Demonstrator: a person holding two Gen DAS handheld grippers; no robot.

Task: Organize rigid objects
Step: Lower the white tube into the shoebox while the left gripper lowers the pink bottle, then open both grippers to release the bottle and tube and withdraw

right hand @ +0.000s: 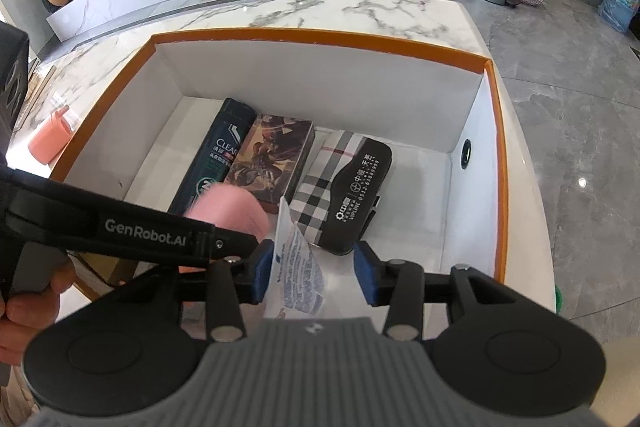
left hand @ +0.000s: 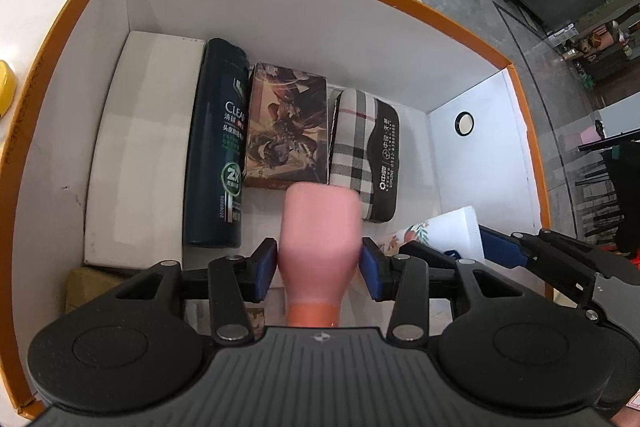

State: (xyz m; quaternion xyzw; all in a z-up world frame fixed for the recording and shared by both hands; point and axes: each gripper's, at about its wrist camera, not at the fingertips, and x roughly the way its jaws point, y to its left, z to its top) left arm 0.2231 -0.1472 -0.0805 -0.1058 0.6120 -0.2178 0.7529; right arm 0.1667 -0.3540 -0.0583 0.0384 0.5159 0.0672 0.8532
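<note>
Marble table (right hand: 360, 11): orange cup (right hand: 50, 141) right-view only.

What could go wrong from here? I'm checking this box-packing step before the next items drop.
1. The left gripper holds the pink bottle above the illustrated box and plaid case; released here, it could land on them.
2. The white packet touches only one pad of the right gripper, so it may fall uncontrolled.

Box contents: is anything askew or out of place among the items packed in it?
Mostly tidy: the white box, shampoo bottle, art box and plaid case lie side by side. Only the tissue pack stands tilted on edge between the right claw's open jaws.
</note>
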